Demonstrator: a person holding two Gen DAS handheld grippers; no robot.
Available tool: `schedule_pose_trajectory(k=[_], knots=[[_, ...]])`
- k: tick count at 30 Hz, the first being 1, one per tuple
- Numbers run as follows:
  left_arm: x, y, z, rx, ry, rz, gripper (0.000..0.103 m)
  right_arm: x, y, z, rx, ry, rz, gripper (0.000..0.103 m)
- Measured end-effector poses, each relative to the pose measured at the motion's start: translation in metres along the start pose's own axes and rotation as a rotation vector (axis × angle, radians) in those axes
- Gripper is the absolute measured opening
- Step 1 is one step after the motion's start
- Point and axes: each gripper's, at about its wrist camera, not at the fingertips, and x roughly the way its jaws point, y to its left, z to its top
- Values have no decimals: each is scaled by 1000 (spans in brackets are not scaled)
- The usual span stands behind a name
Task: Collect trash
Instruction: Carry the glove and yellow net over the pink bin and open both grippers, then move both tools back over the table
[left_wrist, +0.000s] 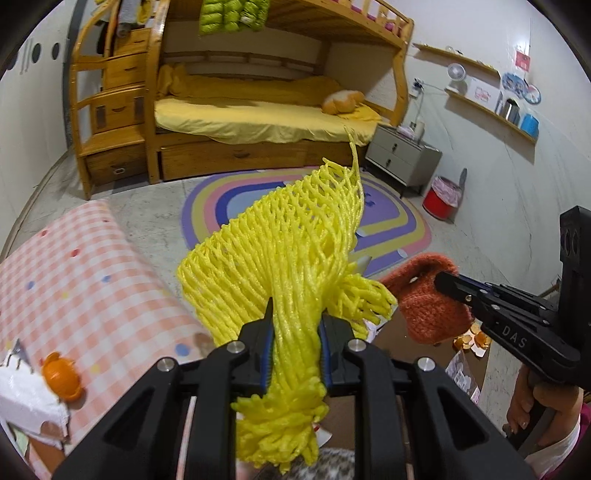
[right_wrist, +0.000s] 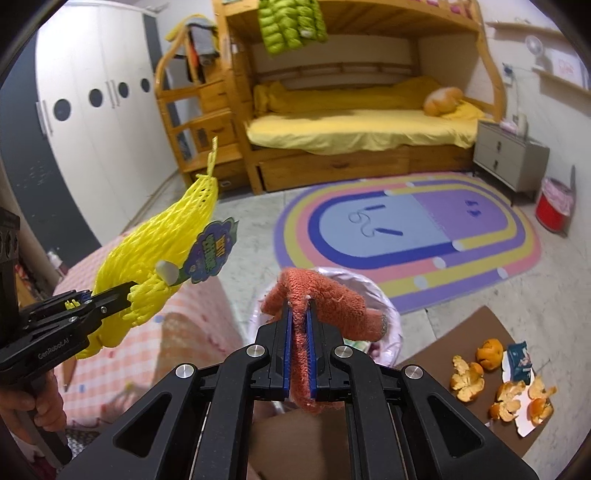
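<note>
My left gripper (left_wrist: 295, 325) is shut on a bunched yellow foam fruit net (left_wrist: 284, 243), which fans out upward in front of the camera. In the right wrist view that yellow net (right_wrist: 166, 251) carries a green label and hangs from the left gripper (right_wrist: 129, 291) at the left. My right gripper (right_wrist: 300, 314) is shut on an orange knitted glove (right_wrist: 325, 306), held above a small bin lined with a pink bag (right_wrist: 388, 306). The glove (left_wrist: 424, 302) and right gripper (left_wrist: 439, 280) show at the right of the left wrist view. Orange peels (right_wrist: 469, 380) and a blue snack wrapper (right_wrist: 519, 363) lie on a brown board.
A pink checked cloth (left_wrist: 85, 280) covers a surface at the left, with an orange clip (left_wrist: 61, 376) on it. Beyond lie a rainbow rug (right_wrist: 406, 229), a wooden bunk bed (right_wrist: 351, 129), a grey nightstand (right_wrist: 509, 158) and a red bin (right_wrist: 552, 208).
</note>
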Motion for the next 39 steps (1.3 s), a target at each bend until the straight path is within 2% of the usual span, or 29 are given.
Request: schedule_pose_trajectory(k=[9,12,14,16,18,19,22,26,34,39], knots=[[62,-15,20,37,64,-44,22,50,-28,2,45,67,-23,7],[73,-15,25,60,62,-55,30,66,-33,2,57,87,-29,7],[77,-14,27,65,59,-54,54,76,-36,4,64,98,-32,11],[76,-13,30,61,37,-52,68,84,-40,4,75,108,-35,14],[73,-9,31,54,14,-57,74,87,-43,4,82,110,-45,25],[70,-7,31,48,5,-61,78,86,-44,4,86,106,-51,35],[65,-2,32,28,-7,-49,78,79,-45,3,99,95,-57,37],[46,7,27,12,-25,13,78,59,-38,6,95,65,-50,37],[-20,32,8,-45,-72,124,78,11,-3,10,41,3,18,37],[-67,48,-6,-81,-116,218,78,-12,28,11,-8,-20,75,37]])
